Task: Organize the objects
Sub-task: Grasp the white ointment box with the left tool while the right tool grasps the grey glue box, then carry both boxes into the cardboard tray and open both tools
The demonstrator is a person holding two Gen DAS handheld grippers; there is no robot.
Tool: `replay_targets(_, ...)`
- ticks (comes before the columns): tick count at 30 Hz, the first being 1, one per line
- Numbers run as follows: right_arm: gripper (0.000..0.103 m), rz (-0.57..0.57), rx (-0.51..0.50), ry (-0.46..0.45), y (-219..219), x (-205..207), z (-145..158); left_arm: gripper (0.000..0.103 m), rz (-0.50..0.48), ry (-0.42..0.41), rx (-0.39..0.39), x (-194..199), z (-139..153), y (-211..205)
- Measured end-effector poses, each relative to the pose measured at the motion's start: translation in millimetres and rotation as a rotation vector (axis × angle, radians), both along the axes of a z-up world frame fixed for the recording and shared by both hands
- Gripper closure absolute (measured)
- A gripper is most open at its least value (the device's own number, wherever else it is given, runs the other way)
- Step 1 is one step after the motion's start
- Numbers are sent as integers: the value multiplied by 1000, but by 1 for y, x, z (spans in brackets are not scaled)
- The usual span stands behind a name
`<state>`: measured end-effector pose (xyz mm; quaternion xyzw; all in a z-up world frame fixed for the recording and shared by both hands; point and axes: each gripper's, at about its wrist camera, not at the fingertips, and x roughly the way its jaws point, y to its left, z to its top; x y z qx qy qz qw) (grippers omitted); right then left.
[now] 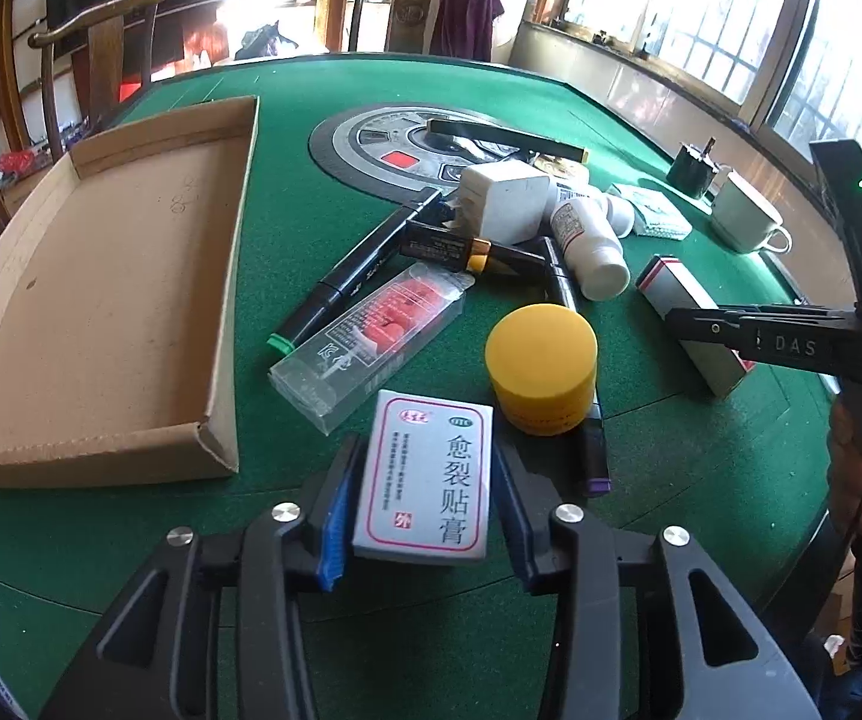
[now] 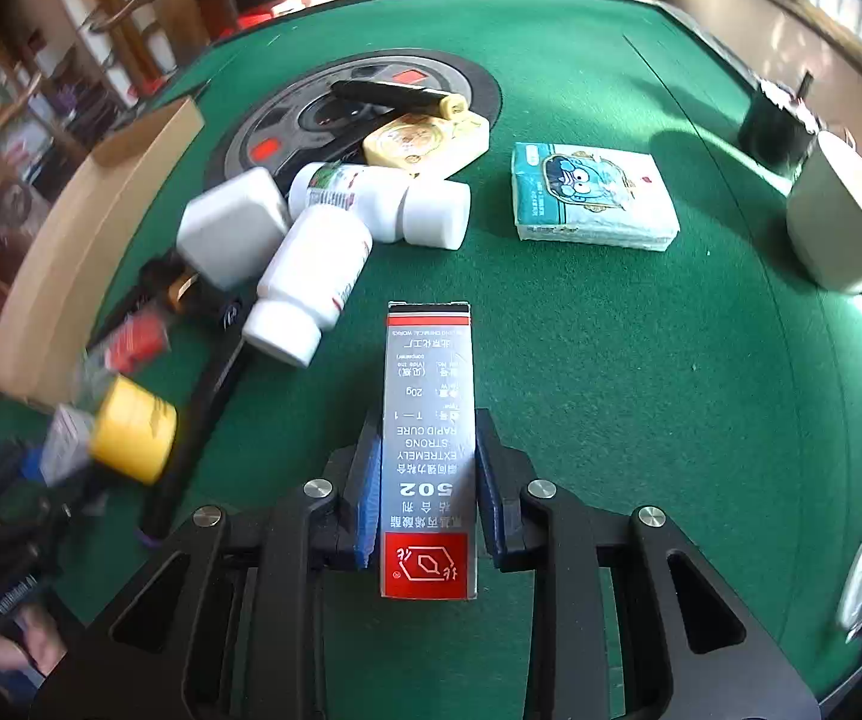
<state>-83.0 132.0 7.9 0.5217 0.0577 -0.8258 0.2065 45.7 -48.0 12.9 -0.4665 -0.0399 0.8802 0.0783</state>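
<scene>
1. Between my left claw's blue pads sits the flat white plaster box with red border and black Chinese print; the left pad looks to be against its edge, but a thin gap shows on the right, so I read this claw as spread around the box, not pinching it.
2. My right claw has its pads pressed to both long sides of the tall grey-and-red cardboard glue box marked 502, which lies flat on the green felt table, pointing away from the claw.
3. Ahead and to the left of the left claw, the shallow brown cardboard tray holds nothing, so I judge the sorting has barely begun.
4. Left to move, all just ahead of the left claw: the yellow round plastic jar, the clear plastic case with red contents, the black markers, two white pill bottles, the white square plug block.
5. Farther ahead of the right claw lie a pale blue tissue pack with a cartoon face and a yellow patterned tin; a white cup stands off to its right.
6. Both boxes look light, rigid and easy to carry.
</scene>
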Motion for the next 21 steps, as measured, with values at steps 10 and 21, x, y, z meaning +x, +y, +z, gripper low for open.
replay_targets(10, 77, 54, 25, 83, -1, 11, -1, 55, 12, -2, -93, 2, -1, 14)
replay_targets(21, 76, 19, -37, 82, 5, 11, -4, 45, 0, -4, -125, 1, -3, 24)
